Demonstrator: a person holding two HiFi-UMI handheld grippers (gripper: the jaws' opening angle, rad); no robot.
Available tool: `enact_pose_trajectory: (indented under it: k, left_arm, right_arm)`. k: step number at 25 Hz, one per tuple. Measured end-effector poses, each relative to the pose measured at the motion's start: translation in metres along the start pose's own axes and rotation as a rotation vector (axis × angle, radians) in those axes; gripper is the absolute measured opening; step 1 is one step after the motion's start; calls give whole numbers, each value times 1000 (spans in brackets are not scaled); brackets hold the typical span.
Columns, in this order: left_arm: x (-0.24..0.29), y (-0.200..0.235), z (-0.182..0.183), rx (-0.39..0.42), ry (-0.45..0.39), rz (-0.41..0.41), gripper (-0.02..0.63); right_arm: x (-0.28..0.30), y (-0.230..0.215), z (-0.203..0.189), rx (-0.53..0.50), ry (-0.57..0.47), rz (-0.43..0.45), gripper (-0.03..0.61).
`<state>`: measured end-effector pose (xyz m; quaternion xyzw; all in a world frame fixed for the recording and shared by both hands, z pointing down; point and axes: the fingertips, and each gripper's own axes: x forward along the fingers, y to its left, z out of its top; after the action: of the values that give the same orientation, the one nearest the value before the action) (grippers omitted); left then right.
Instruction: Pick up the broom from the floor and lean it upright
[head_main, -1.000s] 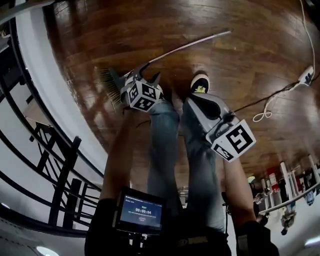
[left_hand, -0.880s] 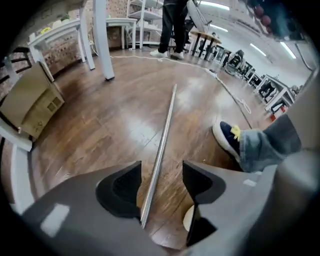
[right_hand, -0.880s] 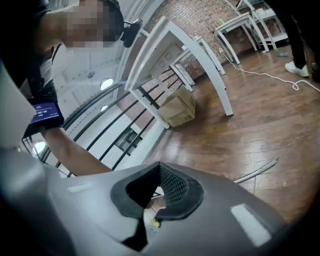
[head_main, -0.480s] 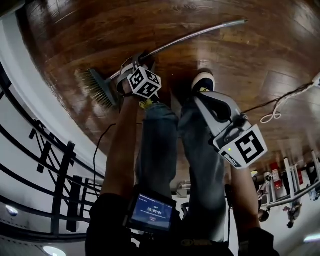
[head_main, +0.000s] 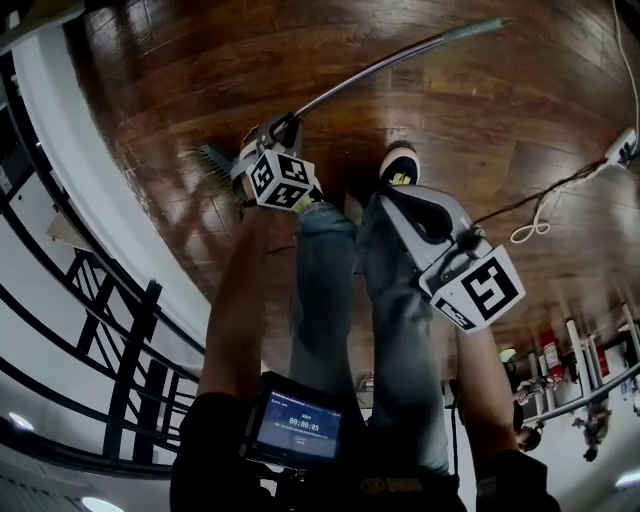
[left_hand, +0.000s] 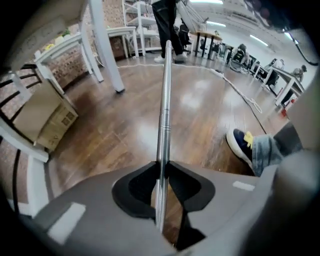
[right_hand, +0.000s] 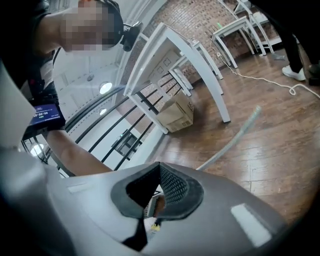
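nearest the body, the right gripper (head_main: 392, 198) hangs beside the person's thigh. its jaws are pressed together on nothing and it takes no part in the lift.

ahead of the knees, the left gripper (head_main: 283, 128) has its jaws pinched on the metal handle (left_hand: 165, 100) of the broom (head_main: 400, 61), low down, just above the brush head.

change noted:
- a second ago this gripper was only arriving at the broom, which lay flat on the wooden floor (head_main: 180, 60).
- half a second ago it was on the handle with the bristles in plain sight.
- now the bristles (head_main: 212, 158) are mostly hidden behind the gripper, and the handle's far tip has swung further out across the head view.
- in the left gripper view the handle runs straight away from the jaws, and its far end appears raised off the boards.

judgement: the grasp has held and the pick-up is under way. whether the bristles touch the floor cannot be told. raising the broom upright and resting it against a support are not yet done; the railing (head_main: 120, 330) at the left looks the nearest candidate.

risk: a low, one-handed pinch leaves a long handle free to swing toward the cable (head_main: 540, 205) beyond.
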<state>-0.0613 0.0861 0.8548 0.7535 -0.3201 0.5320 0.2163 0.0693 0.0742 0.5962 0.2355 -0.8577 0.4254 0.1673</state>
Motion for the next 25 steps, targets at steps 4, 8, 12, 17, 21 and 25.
enact_pose_trajectory:
  k: [4, 8, 12, 17, 21, 25]
  left_arm:
    - [-86, 56, 35, -174, -158, 96, 96]
    - [-154, 95, 52, -298, -252, 152, 92]
    - [-187, 119, 68, -356, -318, 186, 92]
    - [-202, 153, 98, -403, -382, 231, 92]
    - [-194, 182, 115, -500, -401, 268, 92]
    - [-188, 219, 150, -522, -418, 294, 92]
  right_arm:
    - [-15, 54, 49, -69, -32, 26, 3]
    - [-24, 108, 96, -142, -48, 54, 3]
    - [-29, 131, 126, -181, -37, 71, 3]
    - [-28, 143, 136, -222, -18, 68, 3]
    - [-29, 142, 133, -244, 6, 57, 3]
    - [-32, 134, 136, -238, 6, 39, 3]
